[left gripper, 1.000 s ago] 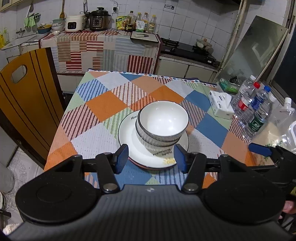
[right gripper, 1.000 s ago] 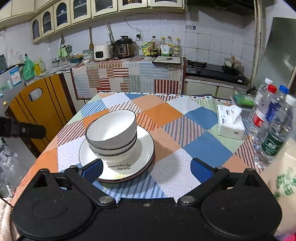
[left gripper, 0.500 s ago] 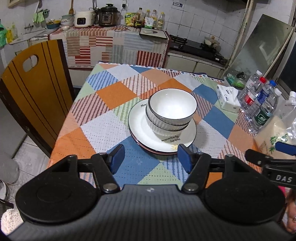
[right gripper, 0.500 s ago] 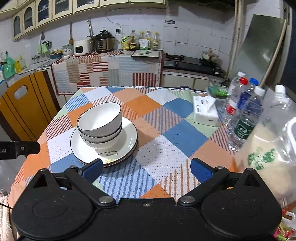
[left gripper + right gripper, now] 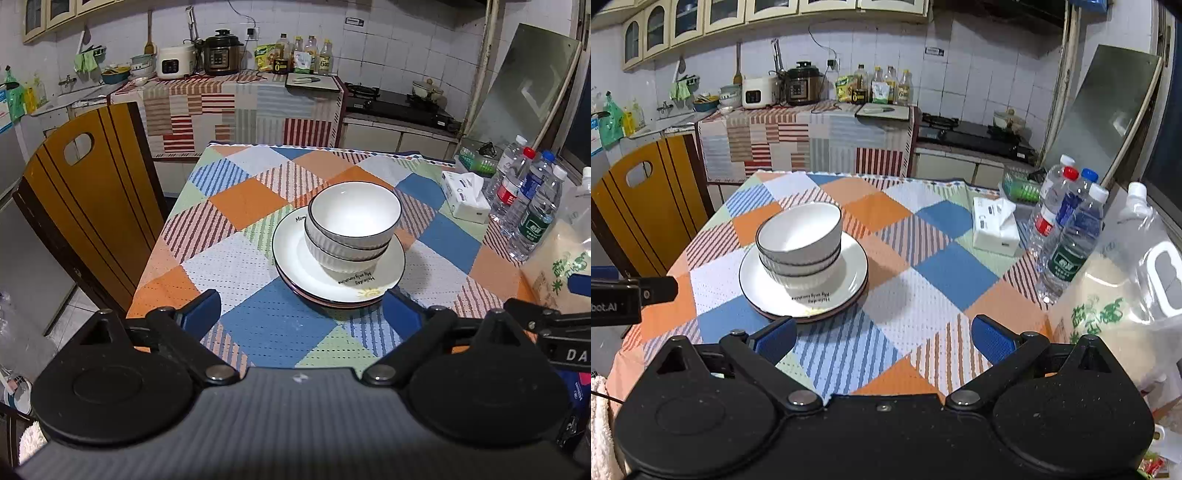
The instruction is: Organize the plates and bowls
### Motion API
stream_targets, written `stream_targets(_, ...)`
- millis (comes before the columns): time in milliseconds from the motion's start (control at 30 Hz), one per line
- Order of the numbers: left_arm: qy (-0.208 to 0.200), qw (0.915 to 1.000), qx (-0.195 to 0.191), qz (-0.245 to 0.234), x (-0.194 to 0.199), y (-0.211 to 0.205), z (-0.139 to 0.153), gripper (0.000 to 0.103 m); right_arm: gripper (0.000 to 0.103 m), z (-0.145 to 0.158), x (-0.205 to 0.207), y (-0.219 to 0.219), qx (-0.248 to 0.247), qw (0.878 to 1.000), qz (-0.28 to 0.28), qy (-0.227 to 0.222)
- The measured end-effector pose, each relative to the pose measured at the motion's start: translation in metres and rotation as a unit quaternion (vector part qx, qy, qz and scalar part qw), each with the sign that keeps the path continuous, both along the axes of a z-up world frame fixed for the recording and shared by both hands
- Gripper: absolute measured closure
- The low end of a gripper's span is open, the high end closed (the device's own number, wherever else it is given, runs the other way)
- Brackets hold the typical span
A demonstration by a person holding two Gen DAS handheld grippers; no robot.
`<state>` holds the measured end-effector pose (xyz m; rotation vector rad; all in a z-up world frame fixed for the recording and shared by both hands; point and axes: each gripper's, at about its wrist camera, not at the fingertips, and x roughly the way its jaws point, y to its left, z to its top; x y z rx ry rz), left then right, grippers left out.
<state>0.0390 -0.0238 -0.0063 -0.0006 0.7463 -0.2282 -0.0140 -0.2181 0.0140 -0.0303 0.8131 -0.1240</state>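
Stack left on the desk, both tongs pulled back empty

The left tongs (image 5: 301,306) were spreading their jaws with nothing between them, having backed away from the stack since a second before, which suggests organizing was finished. The right tongs (image 5: 882,338) stood wide apart and empty. Ahead of both, two ribbed white bowls (image 5: 352,225) sat nested on white plates (image 5: 338,266), seemingly two, on the checked desk (image 5: 243,199).

White bowls (image 5: 354,218) with thin black rims, ribbed outside, on white plate (image 5: 295,258); tablecloth (image 5: 243,199) of orange, blue, green and striped diamonds; amber-yellow chair (image 5: 85,199).
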Motion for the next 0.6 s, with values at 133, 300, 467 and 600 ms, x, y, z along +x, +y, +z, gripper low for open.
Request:
stream_targets(133, 0.007, 1.0000, 0.006, -0.001, 0.0004, -0.0022, -0.0010, 0.006, 0.001, -0.0043, -0.0006, 0.0004, 0.002, 1.000, -0.003, 0.009)
stream_targets(300, 0.018, 0.9996, 0.022, 0.003, 0.0026, -0.0034, -0.0049, 0.006, 0.001, -0.0074, 0.0001, 0.0006, 0.001, 1.000, -0.005, 0.015)
stream_targets(467, 0.020, 0.9994, 0.026, 0.002, 0.0030, -0.0049, -0.0058, 0.006, 0.001, -0.0085, 0.0009, 0.0000, 0.001, 1.000, -0.008, 0.019)
stream_targets(600, 0.015, 0.9997, 0.017, -0.002, 0.0012, -0.0053, -0.0057, 0.006, 0.001, -0.0087, 0.0003, -0.0004, 0.001, 1.000, -0.010, 0.020)
